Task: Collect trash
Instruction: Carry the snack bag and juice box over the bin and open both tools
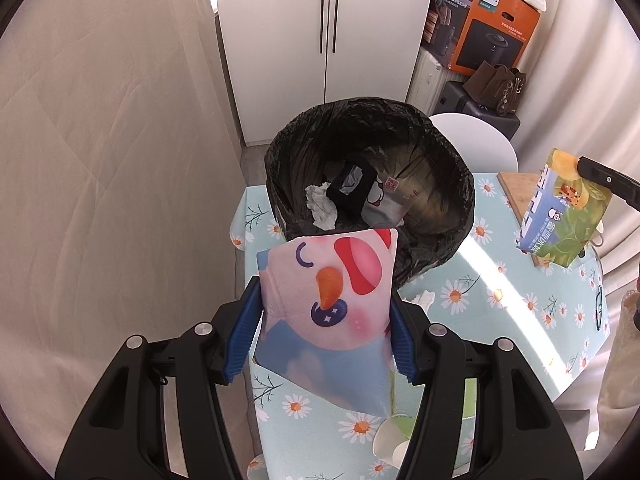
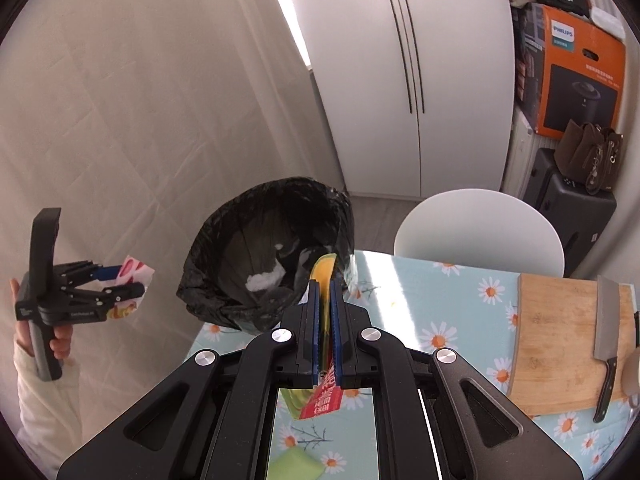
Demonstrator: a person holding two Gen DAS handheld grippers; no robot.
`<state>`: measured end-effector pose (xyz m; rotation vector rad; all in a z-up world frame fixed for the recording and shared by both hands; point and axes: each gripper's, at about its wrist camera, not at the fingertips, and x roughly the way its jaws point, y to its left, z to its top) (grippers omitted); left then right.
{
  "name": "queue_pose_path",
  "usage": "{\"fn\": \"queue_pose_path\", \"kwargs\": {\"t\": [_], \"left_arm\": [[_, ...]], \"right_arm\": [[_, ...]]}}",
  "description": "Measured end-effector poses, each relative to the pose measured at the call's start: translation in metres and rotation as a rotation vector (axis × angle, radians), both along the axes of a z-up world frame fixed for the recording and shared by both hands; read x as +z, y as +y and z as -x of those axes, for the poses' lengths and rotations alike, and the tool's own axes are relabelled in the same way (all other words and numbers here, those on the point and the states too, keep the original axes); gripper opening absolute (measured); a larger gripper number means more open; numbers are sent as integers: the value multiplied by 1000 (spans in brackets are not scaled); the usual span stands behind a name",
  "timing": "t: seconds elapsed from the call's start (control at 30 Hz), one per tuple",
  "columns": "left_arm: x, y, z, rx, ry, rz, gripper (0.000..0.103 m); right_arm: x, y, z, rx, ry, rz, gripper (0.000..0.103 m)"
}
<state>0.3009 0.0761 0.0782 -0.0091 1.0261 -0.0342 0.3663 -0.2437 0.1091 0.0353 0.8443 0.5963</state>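
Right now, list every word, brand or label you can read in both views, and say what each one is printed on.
"PHILIPS": white panel on the orange box, also legible in the right wrist view.
Chinese print on the carton held by the right gripper: too blurred to read.
Small white lettering on the left gripper body: too small to read.
Square code label inside the trash bin: unreadable.

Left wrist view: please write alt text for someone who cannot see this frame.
The left claw grips a pink cartoon-printed wrapper just short of a trash bin lined with a black bag, on a daisy-patterned tablecloth. Crumpled tissue and other wrappers lie inside. At right, the right claw's tip holds a flattened green-and-blue drink carton.
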Motion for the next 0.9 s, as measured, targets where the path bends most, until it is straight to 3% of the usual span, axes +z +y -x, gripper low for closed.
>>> {"fn": "queue_pose_path", "kwargs": {"t": [0.17,0.43,0.9], "left_arm": [[12,0,-29,-42,-22,-14,58],[5,-9,-76,-140,-38,-46,58],[-52,-6,-150,-256,65,-43,59]], "right_arm": [[13,27,-21,18,-27,-1,5],[12,64,-50,38,-46,38,5],[-38,121,-102,107,18,120,5]]}}
